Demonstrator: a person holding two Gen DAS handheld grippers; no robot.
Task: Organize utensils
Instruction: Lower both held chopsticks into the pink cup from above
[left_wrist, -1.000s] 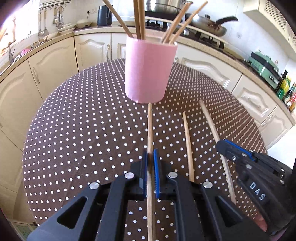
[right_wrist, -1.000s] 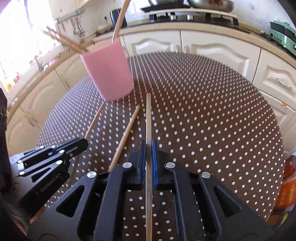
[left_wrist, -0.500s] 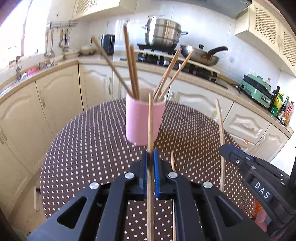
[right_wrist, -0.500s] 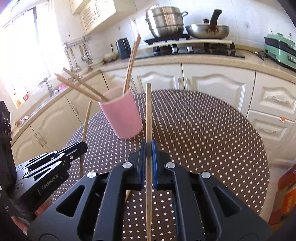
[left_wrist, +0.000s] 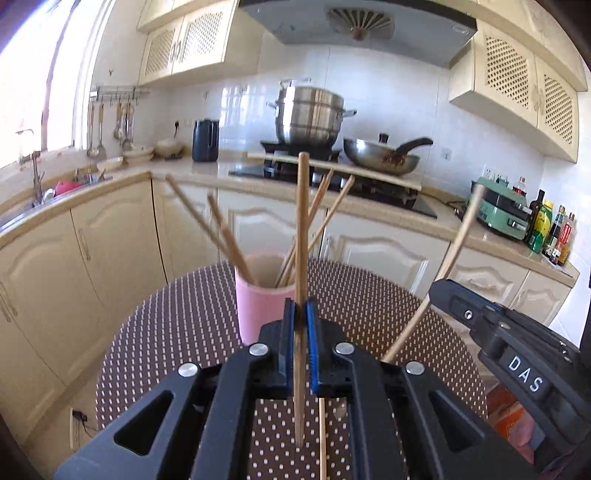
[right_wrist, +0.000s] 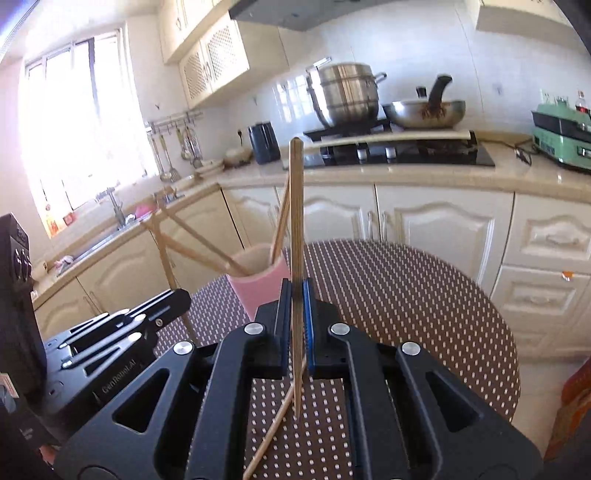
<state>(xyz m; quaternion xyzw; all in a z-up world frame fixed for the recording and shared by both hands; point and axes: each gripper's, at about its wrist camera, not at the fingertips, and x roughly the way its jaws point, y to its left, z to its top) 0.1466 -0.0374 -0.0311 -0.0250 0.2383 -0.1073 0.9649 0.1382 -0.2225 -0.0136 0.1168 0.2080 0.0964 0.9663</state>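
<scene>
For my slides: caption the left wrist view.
Left tool shut on a chopstick, pink cup of chopsticks behind.

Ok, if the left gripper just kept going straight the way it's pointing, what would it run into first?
Most likely the pink cup, which stands right ahead of the left gripper. The held chopstick would probably reach it first; depth is unclear.

Left gripper (left_wrist: 300, 314) raised above table height, tilted slightly downward, blue-padded jaws pinched tight on a thin stick, right gripper (right_wrist: 294, 295) level beside it at the same tilt, jaws likewise clamped on a stick, the two black bodies close together, not touching
</scene>
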